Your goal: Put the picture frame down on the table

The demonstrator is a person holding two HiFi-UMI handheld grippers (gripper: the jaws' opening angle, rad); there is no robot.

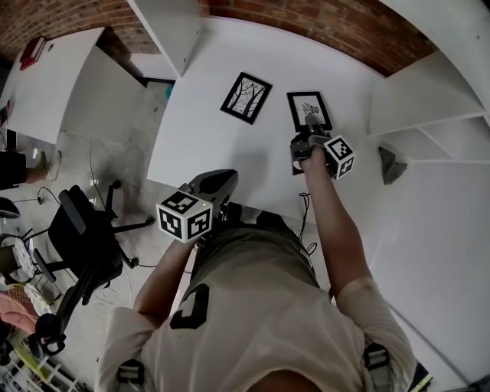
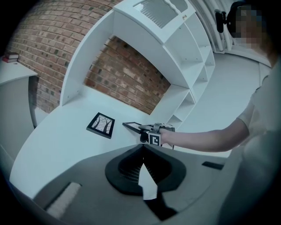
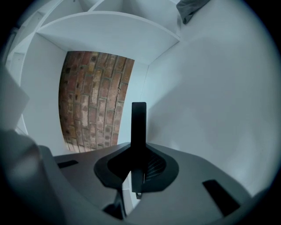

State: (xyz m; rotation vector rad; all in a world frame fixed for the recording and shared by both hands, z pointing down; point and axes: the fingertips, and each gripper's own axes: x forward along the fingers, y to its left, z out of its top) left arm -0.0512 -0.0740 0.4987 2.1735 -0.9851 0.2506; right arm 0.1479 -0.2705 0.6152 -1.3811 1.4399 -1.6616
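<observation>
Pale khaki short-sleeved shirt (image 1: 260, 306), dark harness straps (image 1: 191, 308) with buckles (image 1: 374, 357), black-and-white marker cubes (image 1: 184, 216)

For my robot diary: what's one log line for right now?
right tongs: shut on black rectangular picture frame, over white table | left tongs: shut, empty | second black tree-picture frame: flat on table

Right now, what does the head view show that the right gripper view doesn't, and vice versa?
Head view only: the face of the held picture frame, a second tree-print frame lying flat on the table, the left tool and an office chair. Right gripper view only: the right tool clamped on that frame, which shows edge-on as a thin black bar. Both: the held frame, the brick wall and the white shelves.
</observation>
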